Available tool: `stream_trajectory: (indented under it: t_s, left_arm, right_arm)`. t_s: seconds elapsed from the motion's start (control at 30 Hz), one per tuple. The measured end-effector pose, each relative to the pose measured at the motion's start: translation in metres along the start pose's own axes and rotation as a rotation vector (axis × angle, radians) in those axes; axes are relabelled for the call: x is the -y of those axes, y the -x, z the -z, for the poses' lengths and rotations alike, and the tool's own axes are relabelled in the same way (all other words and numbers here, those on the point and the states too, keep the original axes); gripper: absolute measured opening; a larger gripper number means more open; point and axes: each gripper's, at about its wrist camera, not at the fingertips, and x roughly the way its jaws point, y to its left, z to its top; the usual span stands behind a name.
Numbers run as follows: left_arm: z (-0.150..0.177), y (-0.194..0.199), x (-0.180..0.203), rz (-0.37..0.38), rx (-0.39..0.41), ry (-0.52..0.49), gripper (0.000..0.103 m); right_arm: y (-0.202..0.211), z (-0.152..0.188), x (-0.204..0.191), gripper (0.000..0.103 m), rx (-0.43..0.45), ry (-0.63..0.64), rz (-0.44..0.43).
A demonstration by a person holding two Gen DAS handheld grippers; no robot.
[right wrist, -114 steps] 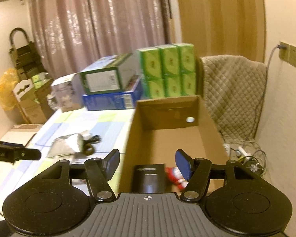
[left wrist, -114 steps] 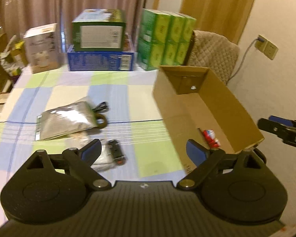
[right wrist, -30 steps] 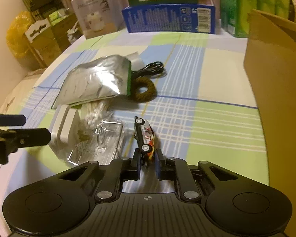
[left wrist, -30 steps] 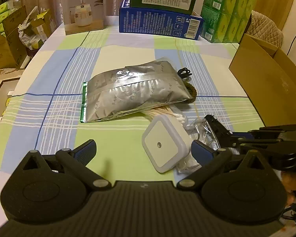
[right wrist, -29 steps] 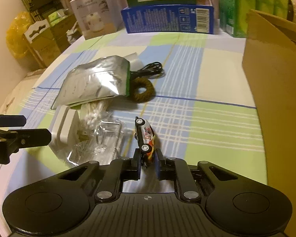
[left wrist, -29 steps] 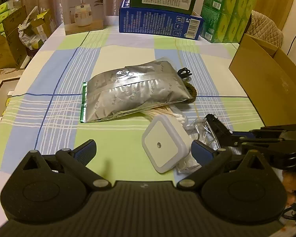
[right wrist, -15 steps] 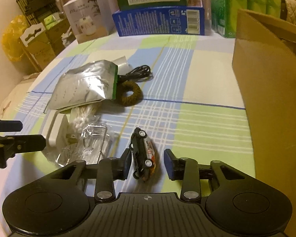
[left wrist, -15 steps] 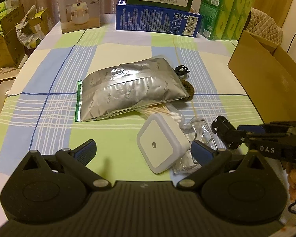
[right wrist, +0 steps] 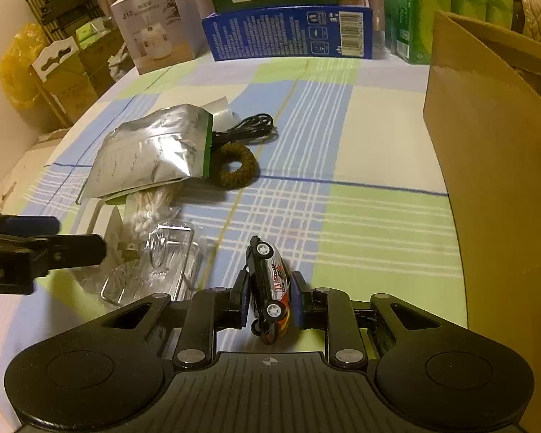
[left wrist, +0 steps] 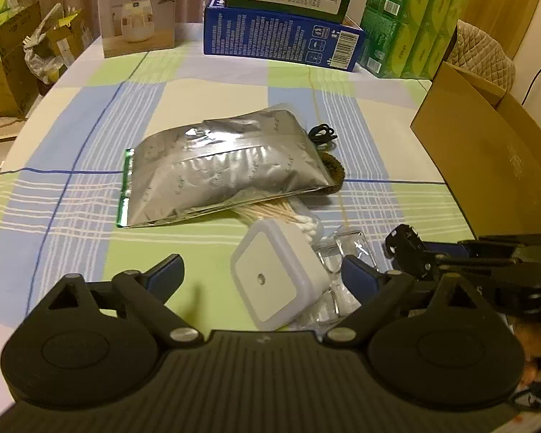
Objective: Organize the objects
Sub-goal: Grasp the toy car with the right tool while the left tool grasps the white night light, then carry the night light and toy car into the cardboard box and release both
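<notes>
Both grippers angle down over the checked tablecloth point(right wrist: 378, 223), the cardboard box point(right wrist: 494, 166) standing at the right. Left gripper point(left wrist: 263, 270): jaws wide but closing around the smooth, square white night-light point(left wrist: 276, 279), not pressing yet. Right gripper point(right wrist: 270, 294): jaws closing, seemingly touching the glossy toy car point(right wrist: 270, 288), which lies tipped on its side, long axis pointing away.
</notes>
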Motion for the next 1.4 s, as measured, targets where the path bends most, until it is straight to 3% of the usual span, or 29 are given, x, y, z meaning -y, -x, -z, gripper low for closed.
stream_trajectory:
  t_s: [0.5, 0.77, 1.1, 1.17, 1.4]
  left_arm:
    - [0.004, -0.008, -0.009, -0.034, -0.041, -0.034, 0.038]
    - [0.004, -0.008, -0.007, -0.039, -0.032, -0.074, 0.033]
    - [0.005, -0.001, -0.005, -0.001, -0.027, -0.043, 0.029]
    - [0.004, 0.002, -0.003, -0.001, -0.018, -0.046, 0.023]
    - [0.004, 0.003, -0.003, -0.009, -0.011, -0.030, 0.023]
  right_arm:
    - [0.003, -0.002, 0.001, 0.020, 0.010, -0.026, -0.019]
    - [0.002, -0.002, 0.000, 0.020, 0.012, -0.026, -0.024]
    - [0.007, -0.003, -0.002, 0.020, 0.034, -0.027, -0.033]
    - [0.010, -0.004, -0.004, 0.020, 0.043, -0.024, -0.035]
    - [0.013, -0.004, -0.007, 0.020, 0.051, -0.020, -0.039]
